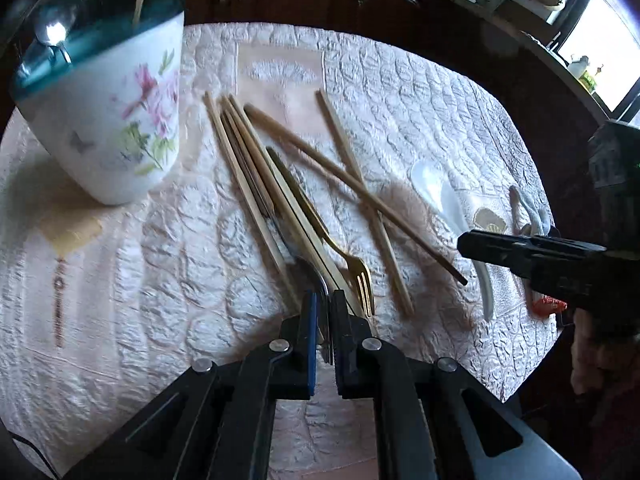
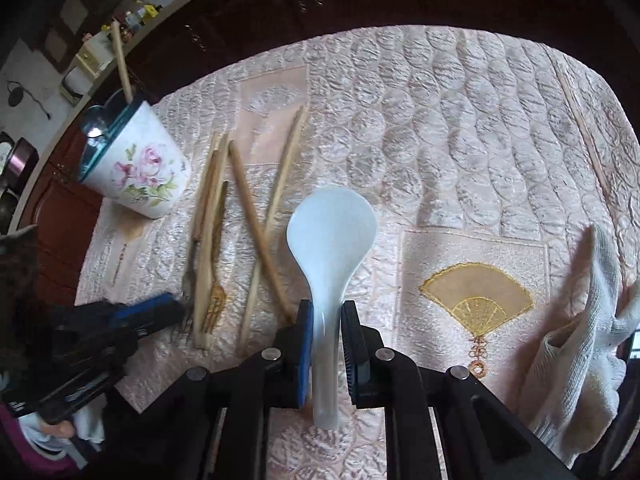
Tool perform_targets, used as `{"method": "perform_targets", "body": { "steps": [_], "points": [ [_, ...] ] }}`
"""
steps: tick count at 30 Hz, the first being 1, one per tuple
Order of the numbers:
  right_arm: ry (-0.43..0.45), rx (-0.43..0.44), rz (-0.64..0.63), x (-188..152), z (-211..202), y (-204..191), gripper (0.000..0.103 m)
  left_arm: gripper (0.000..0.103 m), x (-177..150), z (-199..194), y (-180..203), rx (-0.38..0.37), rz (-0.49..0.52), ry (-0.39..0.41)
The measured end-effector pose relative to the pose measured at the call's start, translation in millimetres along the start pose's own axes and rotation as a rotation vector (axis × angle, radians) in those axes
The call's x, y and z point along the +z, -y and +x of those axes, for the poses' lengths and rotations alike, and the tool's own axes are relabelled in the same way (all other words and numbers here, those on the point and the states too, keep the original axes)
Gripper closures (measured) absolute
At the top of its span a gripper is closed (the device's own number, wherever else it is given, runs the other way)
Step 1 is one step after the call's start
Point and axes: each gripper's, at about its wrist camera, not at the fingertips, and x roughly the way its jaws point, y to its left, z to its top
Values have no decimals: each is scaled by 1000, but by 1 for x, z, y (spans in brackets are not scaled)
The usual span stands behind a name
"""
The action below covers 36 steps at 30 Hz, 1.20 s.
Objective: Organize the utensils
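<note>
Quilted pink cloth (image 2: pixel 460 128), stitched with a gold fan motif (image 2: pixel 476 300), covers the table, with dark wooden cabinets behind it. At the far left of the cloth a floral cup (image 1: pixel 116 120) with a blue rim is seen; a metal spoon (image 1: pixel 54 32) and one chopstick already stand in it. Beside the cup, several wooden chopsticks (image 1: pixel 248 184) are scattered, some crossing each other, together with a gold fork (image 1: pixel 352 264) and a silver fork (image 1: pixel 316 280).

The left gripper (image 1: pixel 324 300) is closed narrowly at the tine end of the silver fork, whose metal is seen between the jaws. The white ceramic spoon (image 2: pixel 330 236) is held by its handle in the right gripper (image 2: pixel 326 312), its bowl pointing away from the camera above the cloth. A white knitted glove (image 2: pixel 580 360) is seen at the right edge.
</note>
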Motion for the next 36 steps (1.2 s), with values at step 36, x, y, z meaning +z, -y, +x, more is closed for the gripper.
{"method": "perform_targets", "body": {
  "steps": [36],
  "points": [
    [-184,274,-275,-2,60,-150,75,61,-23,-52,-131,7,-239,60]
  ]
}}
